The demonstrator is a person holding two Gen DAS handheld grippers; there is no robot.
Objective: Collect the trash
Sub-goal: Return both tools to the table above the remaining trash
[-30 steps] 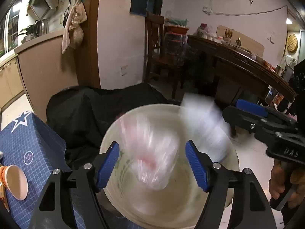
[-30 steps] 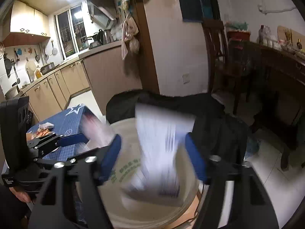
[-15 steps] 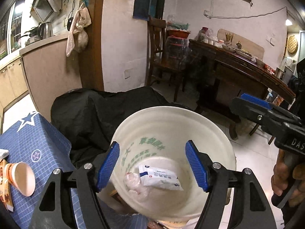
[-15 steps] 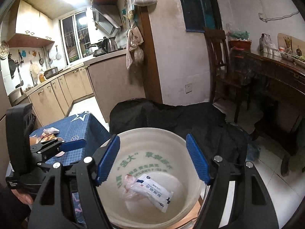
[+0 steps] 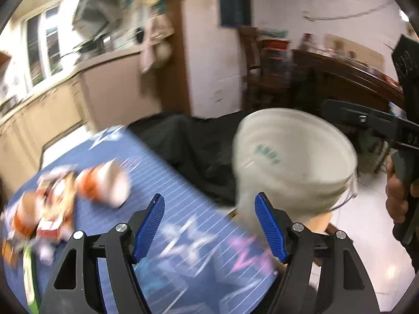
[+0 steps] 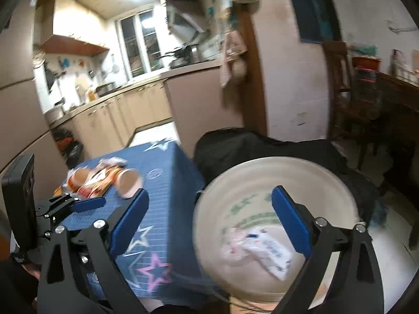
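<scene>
A white bucket [image 6: 222,188] with green lettering stands on the floor beside the blue starred table [image 6: 167,188]; it also shows in the left wrist view [image 5: 293,157]. Inside it lie a white packet [image 6: 272,251] and a crumpled clear wrapper [image 6: 233,243]. On the table lie orange paper cups [image 6: 129,180] and snack wrappers [image 6: 94,178], blurred in the left wrist view [image 5: 104,180]. My left gripper [image 5: 209,227] is open and empty over the table's near edge. My right gripper [image 6: 209,219] is open and empty, over the bucket's left rim.
A black cloth-covered shape [image 6: 262,144] sits behind the table and bucket. Kitchen cabinets [image 6: 117,115] run along the left, a wall pillar [image 6: 251,78] stands in the middle, and a dark wooden table with chairs [image 5: 340,78] stands at the right.
Both grippers have swung left from over the bucket toward the blue table. The cups and wrappers on the table have come into view; the packet and wrapper lie still in the bucket.
</scene>
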